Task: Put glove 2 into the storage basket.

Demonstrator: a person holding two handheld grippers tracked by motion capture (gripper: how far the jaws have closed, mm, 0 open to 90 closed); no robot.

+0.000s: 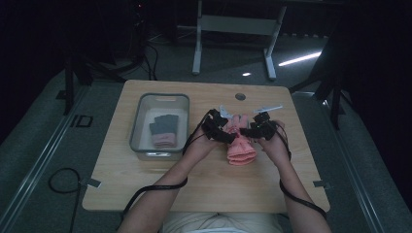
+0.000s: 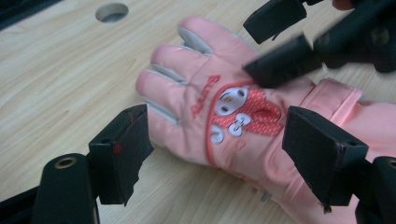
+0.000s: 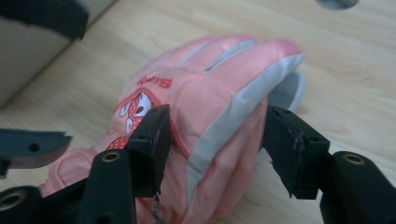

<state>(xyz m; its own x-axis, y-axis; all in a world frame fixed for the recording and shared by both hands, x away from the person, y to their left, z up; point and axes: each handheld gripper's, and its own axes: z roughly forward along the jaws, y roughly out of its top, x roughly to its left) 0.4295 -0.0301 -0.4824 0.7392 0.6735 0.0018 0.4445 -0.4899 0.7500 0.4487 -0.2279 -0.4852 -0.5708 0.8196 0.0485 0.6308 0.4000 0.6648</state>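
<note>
Table centre | pink glove lies flat, cuff toward the person | left gripper part-open, jaws straddling glove, not pressing | right gripper part-open astride the glove's edge, one jaw touching | advice: close squarely on padded fabric, avoid slipping | soft quilted cloth, grey trim; wood-grain table.

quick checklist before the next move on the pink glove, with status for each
1. Pink glove lies flat on the table, printed side up: ok.
2. Right gripper straddles the glove's edge: ok; pads pressing on it: cannot tell.
3. Left gripper has the glove between its jaws, pads apart from the fabric: ok for closing, no grip yet.
4. The two grippers sit close over the glove; their clearance: cannot tell.
5. Bin at the left already holds a dark glove on pink fabric, room left: ok.
</note>
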